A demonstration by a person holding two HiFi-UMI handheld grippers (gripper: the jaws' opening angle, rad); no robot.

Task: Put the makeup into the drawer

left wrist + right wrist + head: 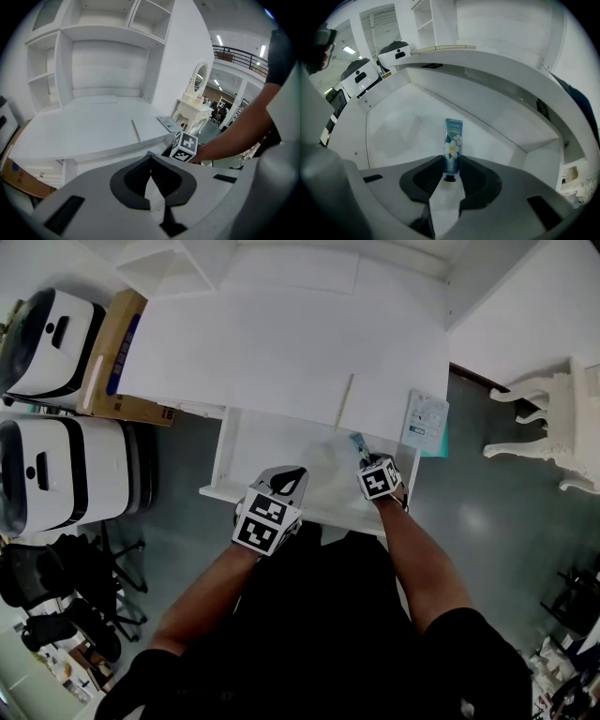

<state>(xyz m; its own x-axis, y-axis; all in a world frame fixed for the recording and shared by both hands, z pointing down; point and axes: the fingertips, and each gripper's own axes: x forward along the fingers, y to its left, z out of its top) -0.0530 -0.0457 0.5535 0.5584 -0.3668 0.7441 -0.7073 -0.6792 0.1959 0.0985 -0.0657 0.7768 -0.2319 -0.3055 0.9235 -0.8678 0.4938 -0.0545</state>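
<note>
Head view: the open drawer (246, 442) is seen under the desk (281, 343). The right gripper (360, 448) is held at its three o'clock end, the left gripper (289, 480) at six o'clock.

Left gripper view: the jaws are closed together, with nothing between.

Right gripper view: the makeup tube (453, 143) is clamped by its cap end, pointing to twelve o'clock over the drawer floor.

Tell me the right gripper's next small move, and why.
Probably open the right gripper: its fingers clamp the flowered tube, which hangs over the floor of the open drawer, so letting go should drop it in.
</note>
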